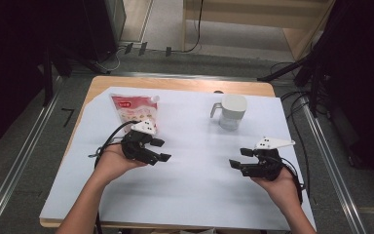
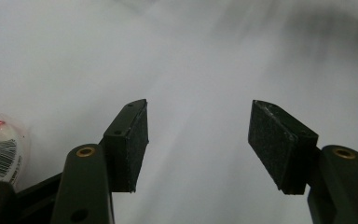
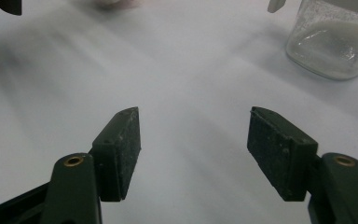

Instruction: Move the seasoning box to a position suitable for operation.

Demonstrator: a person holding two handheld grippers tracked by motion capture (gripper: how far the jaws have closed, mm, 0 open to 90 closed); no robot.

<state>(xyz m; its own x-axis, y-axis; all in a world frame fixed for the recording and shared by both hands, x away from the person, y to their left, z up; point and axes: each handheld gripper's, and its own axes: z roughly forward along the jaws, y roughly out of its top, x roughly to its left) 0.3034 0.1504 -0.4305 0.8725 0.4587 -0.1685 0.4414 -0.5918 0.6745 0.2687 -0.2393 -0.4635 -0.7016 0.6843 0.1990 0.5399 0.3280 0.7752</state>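
A red-and-white pouch (image 1: 132,110) with a spout lies flat at the back left of the white sheet (image 1: 195,185). Its barcoded end (image 2: 0,149) shows at the left edge of the left gripper view. A glass jug with a white lid and handle (image 1: 231,111) stands at the back right; its clear base (image 3: 333,44) holds white powder. My left gripper (image 1: 161,149) hovers just in front of the pouch, open, with nothing between its pads. My right gripper (image 1: 241,158) is held in front of the jug, open and empty, pointing left.
The white sheet covers a wooden table (image 1: 185,84) whose edge shows at the back. Black stands and cables (image 1: 302,68) surround the table on the grey floor. A bare stretch of the sheet lies between the two grippers.
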